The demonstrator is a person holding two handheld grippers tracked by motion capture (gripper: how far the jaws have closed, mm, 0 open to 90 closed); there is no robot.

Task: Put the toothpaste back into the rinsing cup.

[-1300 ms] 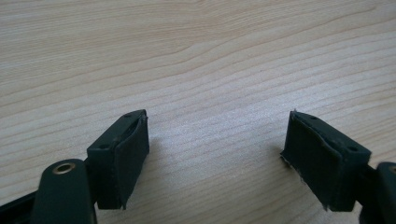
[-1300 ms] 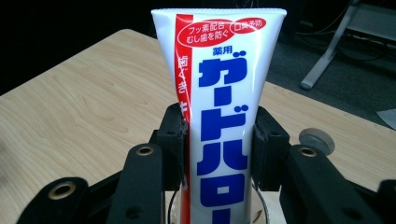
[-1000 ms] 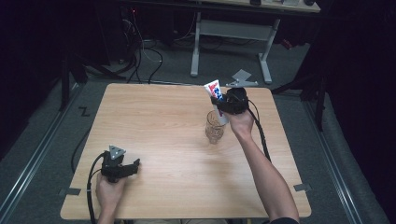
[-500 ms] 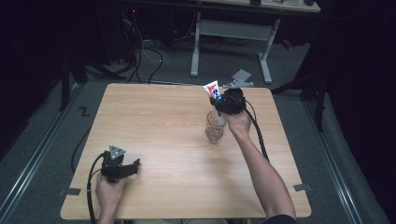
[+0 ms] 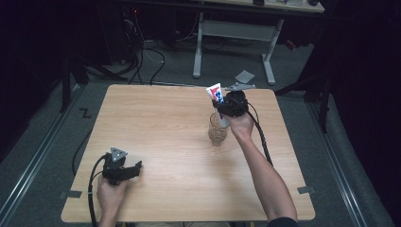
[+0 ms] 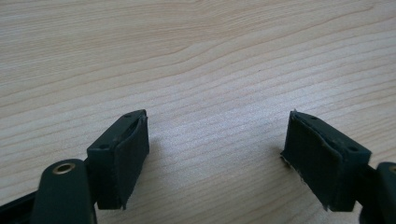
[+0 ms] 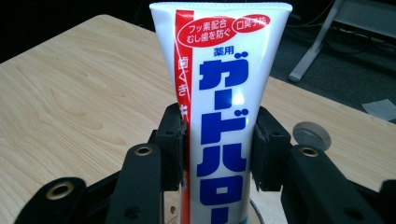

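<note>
Pale wood grain covers the table in the high view, where the right gripper stands over a clear glass toward the far right of the top, holding a white toothpaste tube whose crimped end points up and away while its lower part dips into the glass. The left gripper lies low near the near left corner, well apart from the glass, in a hand resting on the board. Around the table the room is dark, with grey floor, cables at the back and the white legs of another desk beyond. In the left gripper view the two black pads are spread wide with nothing but bare wood between them. In the right gripper view the pads press on both sides of the tube, which rises upright between them showing blue and red print; a thin curve of the glass rim shows at the bottom, and a small grey disc sits on the table just behind the right jaw. By my reading, the step in hand is standing the tube in the glass: it looks lowered in but not yet let go. The next move calls for easing the pinch gently, so the tube settles against the rim without tipping the glass, then lifting straight up clear of the crimped end.
</note>
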